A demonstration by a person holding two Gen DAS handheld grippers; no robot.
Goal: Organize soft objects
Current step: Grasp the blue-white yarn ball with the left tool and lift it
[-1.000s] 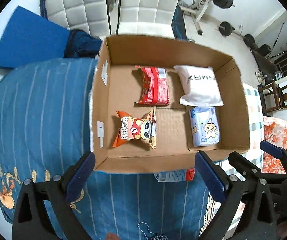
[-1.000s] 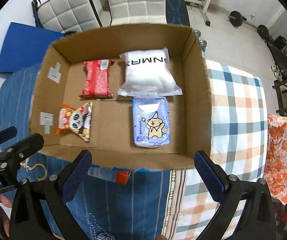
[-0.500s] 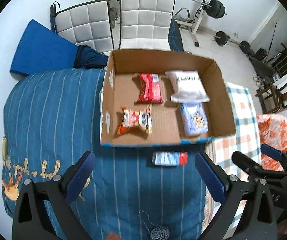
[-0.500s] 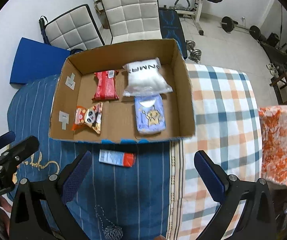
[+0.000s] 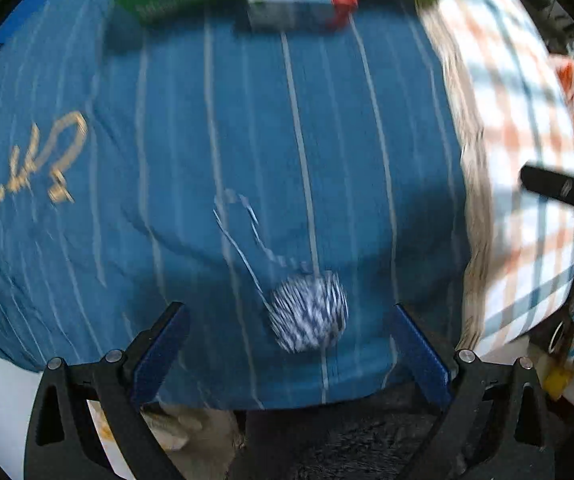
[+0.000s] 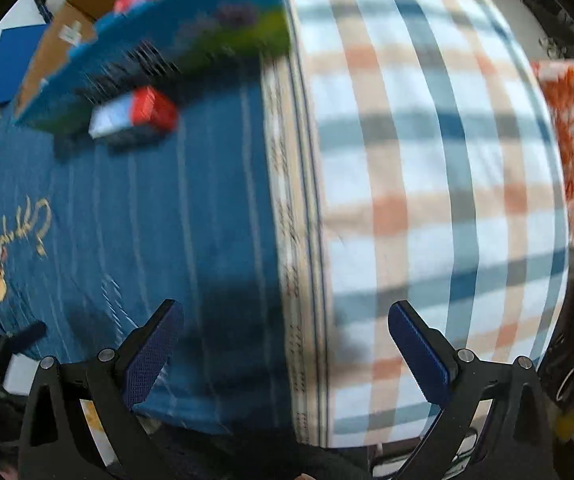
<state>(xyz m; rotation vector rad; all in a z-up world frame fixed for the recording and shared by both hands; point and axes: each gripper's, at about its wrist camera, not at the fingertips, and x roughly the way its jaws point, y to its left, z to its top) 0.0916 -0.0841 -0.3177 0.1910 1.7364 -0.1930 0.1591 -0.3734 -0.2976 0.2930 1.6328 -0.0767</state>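
Left wrist view: wide, empty left gripper over blue striped bedspread, yarn ball between; right gripper likewise wide.

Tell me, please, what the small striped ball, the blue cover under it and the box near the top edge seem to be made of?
The ball looks like wound blue-and-white twine, matte; a loose strand trails from it. The blue cover appears to be woven fabric, matte, with soft creases and pale stripes. The box looks like cardboard: brown inside, printed blue outside. Blur leaves the finishes uncertain.
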